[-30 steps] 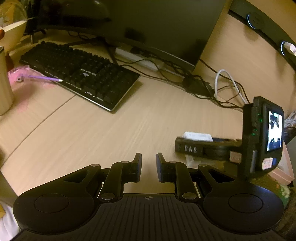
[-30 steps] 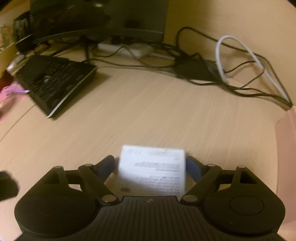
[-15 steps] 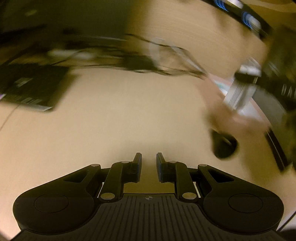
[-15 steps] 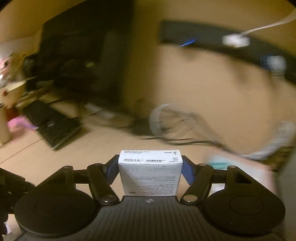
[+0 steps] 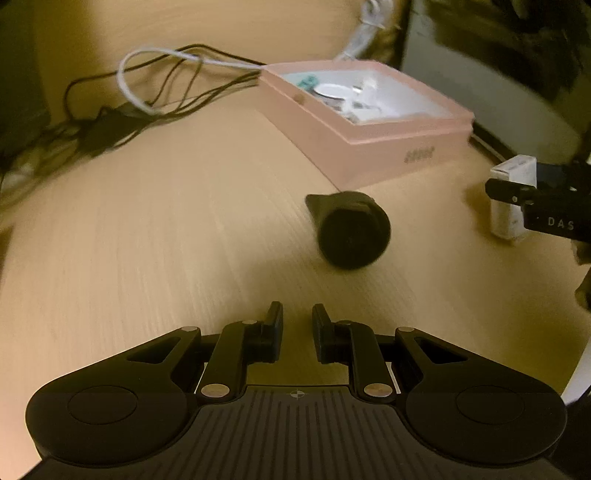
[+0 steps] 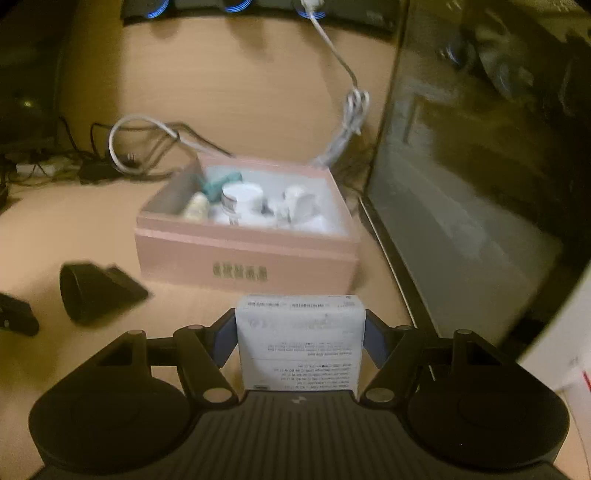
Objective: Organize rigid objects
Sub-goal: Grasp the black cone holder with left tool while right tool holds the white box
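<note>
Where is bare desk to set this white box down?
Bare desk lies left of the black cone, between the cables and the left hand-held gripper. The pink box is crowded inside.

A pale wood-grain counter [image 5: 155,229] is seen under dim, warm yellowish light. A tangle of black and white cables [image 5: 155,88] is laid along its back edge, against a wall panel of the same pale wood [image 6: 236,81]. Blue-ringed sockets [image 6: 236,5] are set above. A dark glossy panel [image 6: 480,155] is stood at the right.
</note>
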